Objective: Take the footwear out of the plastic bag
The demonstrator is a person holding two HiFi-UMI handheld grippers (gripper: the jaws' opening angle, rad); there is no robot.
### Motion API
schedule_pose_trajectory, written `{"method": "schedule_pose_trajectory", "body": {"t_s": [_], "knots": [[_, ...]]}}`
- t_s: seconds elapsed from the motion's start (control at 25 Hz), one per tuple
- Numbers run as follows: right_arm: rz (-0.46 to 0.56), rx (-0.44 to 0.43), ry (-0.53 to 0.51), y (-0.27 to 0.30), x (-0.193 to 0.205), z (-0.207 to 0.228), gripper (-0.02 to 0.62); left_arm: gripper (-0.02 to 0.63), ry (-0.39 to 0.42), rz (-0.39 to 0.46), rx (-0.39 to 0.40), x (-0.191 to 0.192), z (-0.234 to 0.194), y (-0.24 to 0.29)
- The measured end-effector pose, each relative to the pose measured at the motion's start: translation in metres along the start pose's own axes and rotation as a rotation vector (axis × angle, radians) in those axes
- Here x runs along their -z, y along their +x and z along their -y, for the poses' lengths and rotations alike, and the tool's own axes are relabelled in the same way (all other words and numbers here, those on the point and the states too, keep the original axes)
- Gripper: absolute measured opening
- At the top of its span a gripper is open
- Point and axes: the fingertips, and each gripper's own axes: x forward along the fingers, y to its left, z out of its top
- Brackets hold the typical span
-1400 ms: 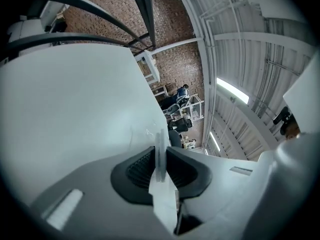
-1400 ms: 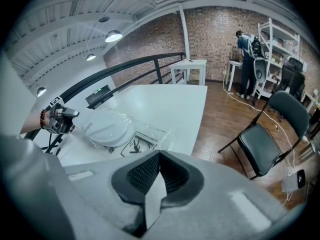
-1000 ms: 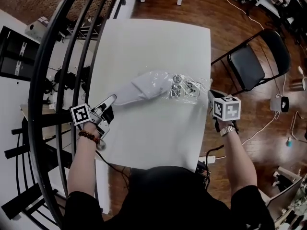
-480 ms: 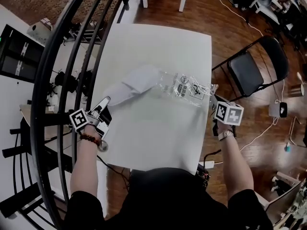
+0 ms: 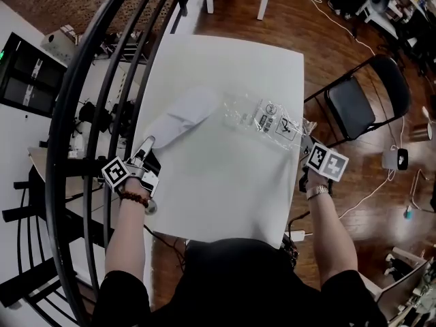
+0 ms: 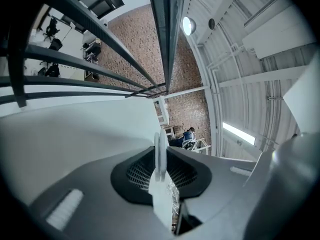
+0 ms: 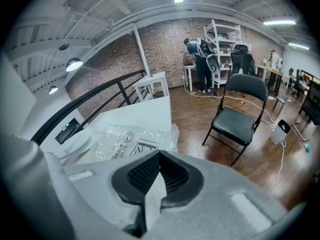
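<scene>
As I see it, left gripper (image 5: 147, 143): jaws clamped on edge of flat white fabric slipper (image 5: 182, 113).
Right gripper (image 5: 304, 142): closed, pinching corner of clear crinkled plastic bag (image 5: 264, 114).

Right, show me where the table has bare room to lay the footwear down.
The near half of the table, on the person's side of the plastic bag, is bare. So is the far strip beyond the footwear and bag. The middle band is crowded: footwear at left, bag stretching to the right edge.
</scene>
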Motion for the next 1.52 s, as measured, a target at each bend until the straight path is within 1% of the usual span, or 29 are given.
{"method": "schedule_pose_trajectory", "body": {"t_s": [0.16, 0.32, 0.4, 0.48, 0.56, 0.6, 0.68, 0.76, 0.8, 0.84, 0.92, 1.0, 1.04, 1.08, 1.16, 1.24, 1.36, 1.52], "knots": [[0.017, 0.020, 0.047, 0.000, 0.004, 0.000, -0.008, 0.081, 0.001, 0.020, -0.003, -0.003, -0.005, -0.003], [0.015, 0.013, 0.066, 0.001, 0.005, -0.007, -0.006, 0.083, 0.005, 0.033, -0.067, 0.000, -0.022, -0.005], [0.010, 0.012, 0.057, 0.001, 0.004, -0.011, -0.006, 0.083, 0.035, 0.033, -0.074, 0.002, -0.014, -0.003], [0.000, 0.014, 0.035, 0.001, 0.004, -0.012, -0.006, 0.086, 0.100, 0.025, -0.102, 0.004, -0.012, -0.002], [-0.015, 0.014, 0.002, 0.003, 0.007, -0.013, -0.005, 0.091, 0.184, 0.004, -0.167, 0.005, -0.018, -0.003], [-0.023, 0.014, -0.019, 0.004, 0.009, -0.014, 0.006, 0.095, 0.231, -0.013, -0.200, 0.007, -0.021, -0.003], [-0.039, 0.014, -0.061, 0.004, 0.013, -0.017, 0.058, 0.111, 0.326, -0.054, -0.268, 0.013, -0.025, -0.006], [-0.050, 0.017, -0.100, 0.002, 0.014, -0.018, 0.074, 0.133, 0.428, -0.103, -0.350, 0.017, -0.031, -0.008], [-0.053, 0.023, -0.119, 0.002, 0.014, -0.017, 0.085, 0.146, 0.493, -0.133, -0.400, 0.019, -0.034, -0.009], [-0.056, 0.030, -0.137, 0.001, 0.014, -0.015, 0.094, 0.188, 0.570, -0.167, -0.452, 0.021, -0.037, -0.010], [-0.058, 0.045, -0.171, 0.000, 0.014, -0.013, 0.112, 0.212, 0.739, -0.226, -0.543, 0.022, -0.038, -0.011], [-0.057, 0.061, -0.203, -0.001, 0.015, -0.014, 0.127, 0.237, 0.872, -0.258, -0.598, 0.019, -0.036, -0.012], [-0.056, 0.068, -0.218, -0.002, 0.016, -0.014, 0.131, 0.241, 0.921, -0.265, -0.613, 0.018, -0.033, -0.011], [-0.055, 0.073, -0.229, -0.003, 0.016, -0.015, 0.133, 0.245, 0.955, -0.269, -0.620, 0.017, -0.030, -0.011], [-0.050, 0.071, -0.247, -0.005, 0.016, -0.018, 0.135, 0.249, 0.992, -0.273, -0.623, 0.017, -0.026, -0.009], [-0.042, 0.052, -0.265, -0.005, 0.015, -0.023, 0.135, 0.249, 1.009, -0.276, -0.617, 0.019, -0.023, -0.007], [-0.031, 0.048, -0.306, -0.010, 0.013, -0.029, 0.135, 0.243, 1.035, -0.274, -0.605, 0.027, -0.015, -0.007], [-0.020, 0.006, -0.358, -0.015, 0.016, -0.043, 0.135, 0.227, 1.052, -0.260, -0.585, 0.044, -0.002, -0.009]]}}
